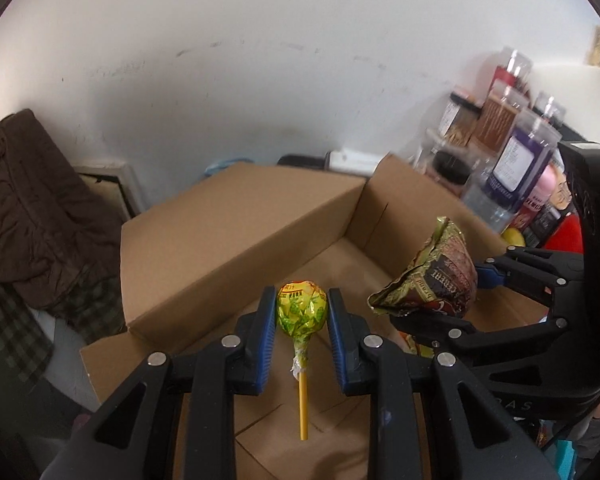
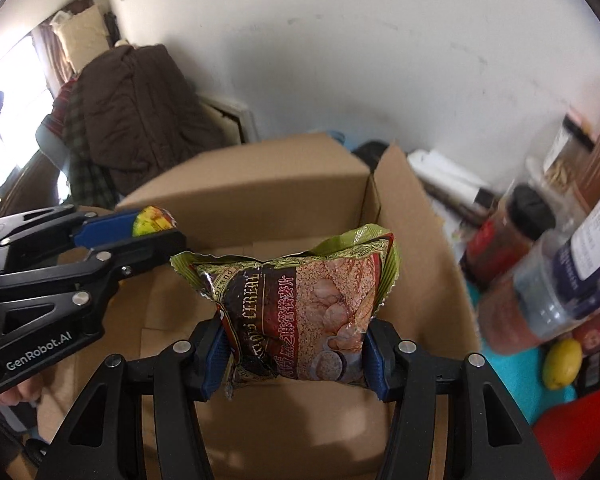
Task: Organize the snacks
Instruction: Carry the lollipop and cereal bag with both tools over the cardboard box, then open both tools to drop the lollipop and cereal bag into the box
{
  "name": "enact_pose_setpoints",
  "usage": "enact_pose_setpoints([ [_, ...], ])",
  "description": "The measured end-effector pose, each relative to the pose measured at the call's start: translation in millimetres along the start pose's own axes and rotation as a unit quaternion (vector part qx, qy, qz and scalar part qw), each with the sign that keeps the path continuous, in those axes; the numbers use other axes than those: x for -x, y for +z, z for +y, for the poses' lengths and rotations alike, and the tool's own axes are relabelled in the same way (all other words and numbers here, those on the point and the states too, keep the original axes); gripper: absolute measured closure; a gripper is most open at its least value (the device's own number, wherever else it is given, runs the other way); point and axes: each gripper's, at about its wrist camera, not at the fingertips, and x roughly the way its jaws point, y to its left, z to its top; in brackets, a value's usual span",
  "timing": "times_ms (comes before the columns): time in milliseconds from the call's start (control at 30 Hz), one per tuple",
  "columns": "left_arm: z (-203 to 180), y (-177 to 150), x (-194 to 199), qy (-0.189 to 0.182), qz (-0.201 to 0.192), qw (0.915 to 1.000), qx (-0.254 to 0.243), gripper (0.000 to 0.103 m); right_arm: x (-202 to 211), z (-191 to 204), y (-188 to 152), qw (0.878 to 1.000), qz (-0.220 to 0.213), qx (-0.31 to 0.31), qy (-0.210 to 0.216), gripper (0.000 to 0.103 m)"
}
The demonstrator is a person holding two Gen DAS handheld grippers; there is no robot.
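Lollipop (image 1: 301, 309) in yellow-green foil, cereal packet (image 2: 300, 312) crinkled, both gripped

Green-wrapped lollipop (image 1: 301, 309) is hanging stick-down, pinched at its head, over the open cardboard box (image 1: 236, 216); crinkly cereal packet (image 2: 300, 312) is sitting upright, squeezed above it too.

**Open box below, clutter to the right**

Beneath both tools the cardboard box (image 1: 228, 240) lies open, its floor bare. Ahead, its raised flap (image 2: 260, 176) blocks passage. Right of the right tool (image 2: 294, 354), bottles (image 2: 540, 280) crowd close.
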Motion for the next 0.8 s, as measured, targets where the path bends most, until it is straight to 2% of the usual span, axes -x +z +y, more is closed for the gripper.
enact_pose_setpoints([
  [100, 3, -2, -11, 0.021, 0.035, 0.9991, 0.011, 0.079, -6, -1, -1, 1.000, 0.016, -0.007, -0.004, 0.047],
  [200, 4, -4, -18, 0.026, 0.052, 0.9982, 0.015, 0.079, -9, -1, -4, 1.000, 0.022, -0.010, -0.008, 0.045],
  [367, 3, -7, -20, 0.054, 0.056, 0.9969, 0.010, 0.078, -16, -1, -7, 0.999, 0.036, -0.008, -0.011, 0.044],
  [467, 4, -8, -19, 0.068, 0.062, 0.9956, 0.016, 0.077, -13, 1, -7, 0.999, 0.034, -0.009, 0.000, 0.037],
  [500, 5, -9, -18, 0.074, 0.063, 0.9951, 0.017, 0.075, -11, 1, -7, 0.999, 0.032, -0.010, -0.001, 0.033],
  [633, 2, -8, -10, 0.101, 0.050, 0.9936, 0.015, 0.044, -3, -1, -9, 1.000, 0.025, -0.006, -0.015, 0.028],
  [700, -3, -9, -1, 0.122, 0.028, 0.9921, 0.004, 0.042, 4, -1, -10, 1.000, 0.019, -0.003, -0.017, 0.026],
  [800, -6, -9, 8, 0.122, 0.022, 0.9923, 0.008, 0.042, 14, 0, -10, 1.000, 0.001, 0.001, -0.025, 0.026],
])
